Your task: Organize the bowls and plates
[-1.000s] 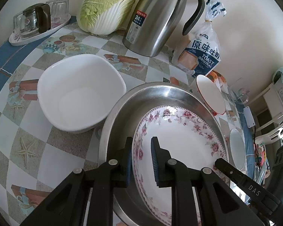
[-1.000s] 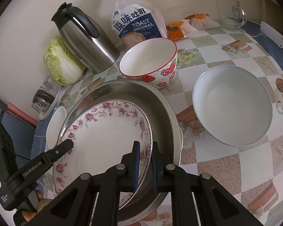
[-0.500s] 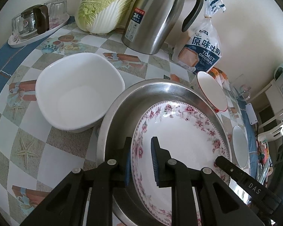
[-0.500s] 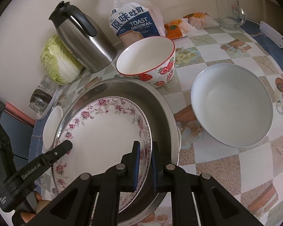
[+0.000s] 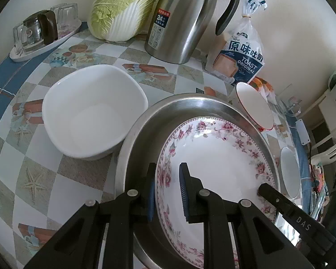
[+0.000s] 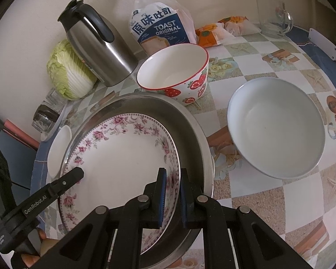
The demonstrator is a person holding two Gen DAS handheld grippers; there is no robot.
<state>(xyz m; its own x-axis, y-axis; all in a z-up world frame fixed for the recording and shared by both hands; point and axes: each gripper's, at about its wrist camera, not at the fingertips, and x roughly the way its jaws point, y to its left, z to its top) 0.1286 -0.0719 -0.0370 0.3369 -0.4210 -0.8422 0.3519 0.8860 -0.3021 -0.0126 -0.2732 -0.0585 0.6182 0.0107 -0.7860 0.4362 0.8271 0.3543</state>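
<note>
Grippers — left [image 5: 167, 190], right [image 6: 172, 196] — seemingly clamp floral plate [image 6: 121, 157] rims.

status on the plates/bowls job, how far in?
Early. Done: nothing stacked yet. In hand: left gripper and right gripper each clamp opposite rims of the floral plate, inside the steel basin. Left: square white bowl, strawberry bowl and round white bowl sit apart on the table.

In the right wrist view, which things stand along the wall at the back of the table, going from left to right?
Cabbage → steel thermos jug → bag of toast bread → orange snack packets → glass mug.
</note>
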